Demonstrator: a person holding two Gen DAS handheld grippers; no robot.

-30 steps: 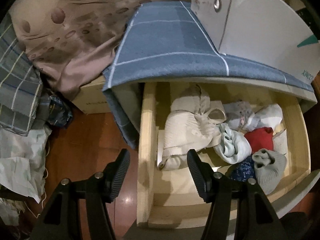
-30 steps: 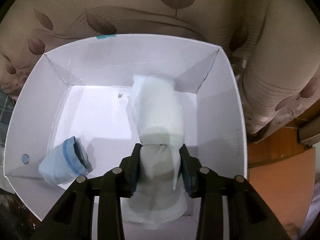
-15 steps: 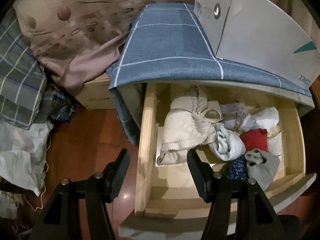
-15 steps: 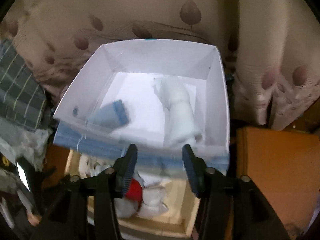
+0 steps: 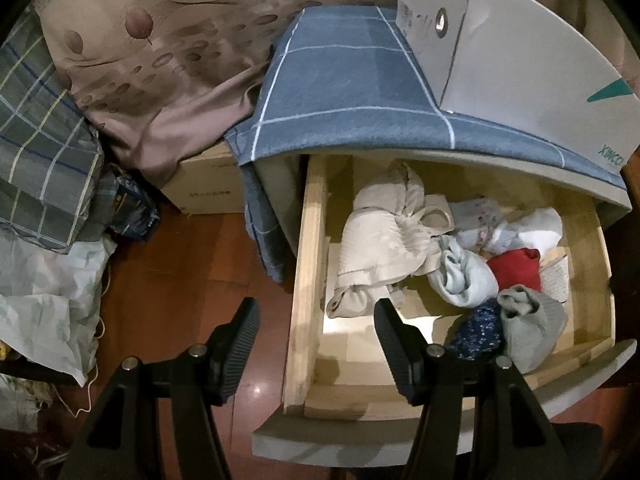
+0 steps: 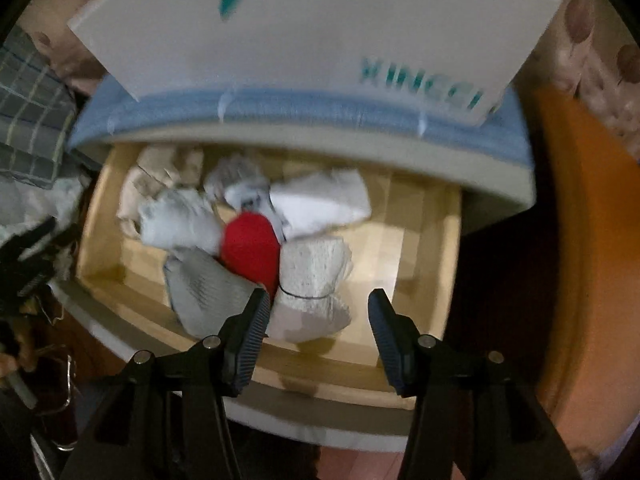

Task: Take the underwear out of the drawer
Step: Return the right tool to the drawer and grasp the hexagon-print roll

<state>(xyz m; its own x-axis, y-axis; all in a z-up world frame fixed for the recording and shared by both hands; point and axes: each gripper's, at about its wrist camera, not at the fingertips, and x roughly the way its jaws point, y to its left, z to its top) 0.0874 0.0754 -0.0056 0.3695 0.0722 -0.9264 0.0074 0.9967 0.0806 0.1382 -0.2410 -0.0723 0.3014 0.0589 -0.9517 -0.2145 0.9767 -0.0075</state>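
Now | right gripper (image 6: 318, 312): jaws spread, empty, over drawer (image 6: 420, 236) at frame centre | left gripper (image 5: 316, 322): jaws spread, empty, lower centre | underwear: rolled bundles, red roll (image 6: 250, 250) mid-drawer, pale roll (image 6: 314, 276) just right of it

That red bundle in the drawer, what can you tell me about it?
The red bundle is a small piece of soft cloth, rolled or balled up, plain bright red with no pattern visible. It lies among the other rolled garments in the open wooden drawer. A pale blue roll presses against one side, a grey one sits in front, and white pieces lie behind it. Its underside is hidden. Nothing grips it.
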